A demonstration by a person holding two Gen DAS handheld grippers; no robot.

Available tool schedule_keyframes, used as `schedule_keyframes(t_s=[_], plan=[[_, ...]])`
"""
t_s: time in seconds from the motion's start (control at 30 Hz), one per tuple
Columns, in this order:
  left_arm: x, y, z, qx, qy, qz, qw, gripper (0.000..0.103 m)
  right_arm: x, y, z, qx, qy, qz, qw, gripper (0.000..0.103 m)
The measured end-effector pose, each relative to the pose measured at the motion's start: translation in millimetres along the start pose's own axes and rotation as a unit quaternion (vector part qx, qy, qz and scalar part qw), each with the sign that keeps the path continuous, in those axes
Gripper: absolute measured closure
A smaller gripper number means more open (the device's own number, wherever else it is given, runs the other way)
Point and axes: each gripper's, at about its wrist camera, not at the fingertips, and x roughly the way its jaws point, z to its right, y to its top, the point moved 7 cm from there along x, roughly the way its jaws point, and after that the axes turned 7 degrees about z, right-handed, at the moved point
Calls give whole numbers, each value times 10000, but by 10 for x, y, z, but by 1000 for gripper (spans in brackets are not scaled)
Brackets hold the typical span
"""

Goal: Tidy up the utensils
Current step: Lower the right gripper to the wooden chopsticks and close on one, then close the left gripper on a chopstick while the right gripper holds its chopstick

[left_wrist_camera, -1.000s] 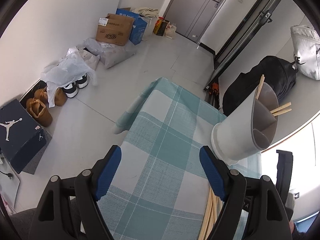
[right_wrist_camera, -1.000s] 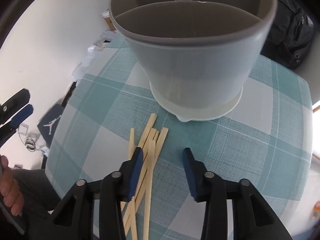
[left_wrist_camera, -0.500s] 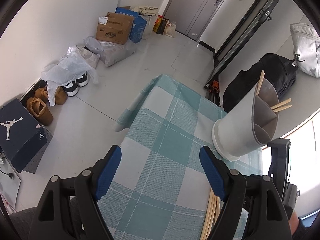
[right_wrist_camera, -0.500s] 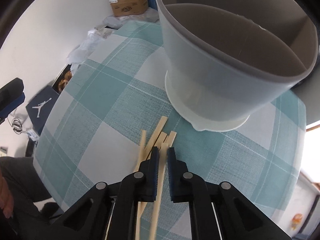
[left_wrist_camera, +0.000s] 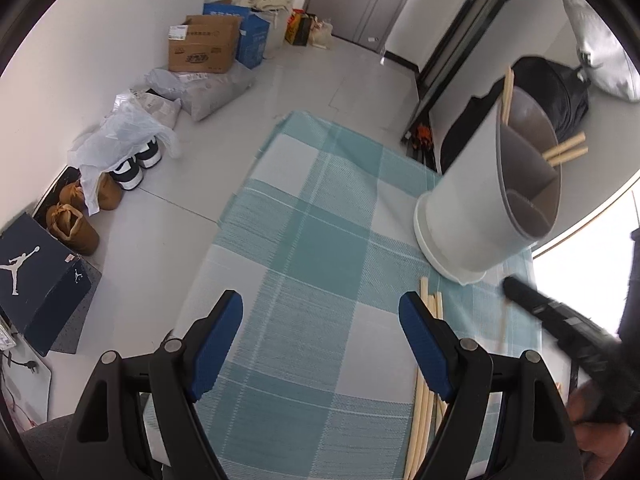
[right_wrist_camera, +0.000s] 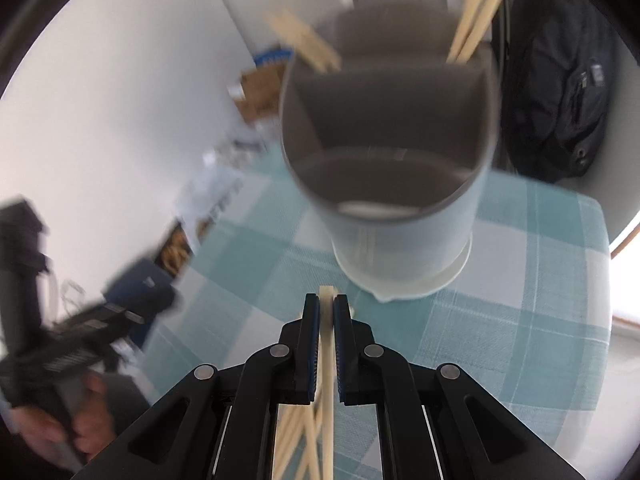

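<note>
the right gripper [right_wrist_camera: 327, 312] has its blue pads pinched tight on a single chopstick [right_wrist_camera: 328, 364], the stick running lengthwise between the jaws with only a short tip poking out ahead of them. the rest of the loose chopsticks [left_wrist_camera: 424, 400] lie on the checked tablecloth [left_wrist_camera: 304, 272] underneath and behind those jaws. straight ahead of the tips and a little above stands the grey divided holder [right_wrist_camera: 384, 184], with several chopsticks already leaning out of its far compartments.

the left gripper [left_wrist_camera: 320, 332] is wide open with nothing between its pads, hanging over bare cloth; the holder sits ahead and off to the right of its jaws, the loose pile just beside its right finger.

to do this well, i'd say the held stick wants tipping up so its free end points down into one compartment before the jaws let go; gripped this near one end, it may swing. the right view is smeared, so i can't be sure the stick is clear of the pile. keep the long tail from sweeping the others off the cloth, and clear the rim rather than nudging the holder.
</note>
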Motion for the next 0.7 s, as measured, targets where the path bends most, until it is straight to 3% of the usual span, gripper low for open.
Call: schedule_keyframes(t_s=[0.2, 0.4, 0.6, 0.7], plan=[[145, -131, 171, 191, -169, -423, 9988, 26, -341, 136, 175, 708, 283, 864, 9933, 97], [253, -218, 445, 242, -531, -820, 9949, 26, -503, 133, 389, 1167, 323, 1163, 9858, 97], [386, -295, 595, 360, -242, -1123, 9927, 27, -554, 53, 494, 1245, 339, 1174, 9847, 97], [423, -323, 604, 399, -22, -1148, 9926, 37, -636, -26, 536, 1320, 432, 1183, 9832, 97]])
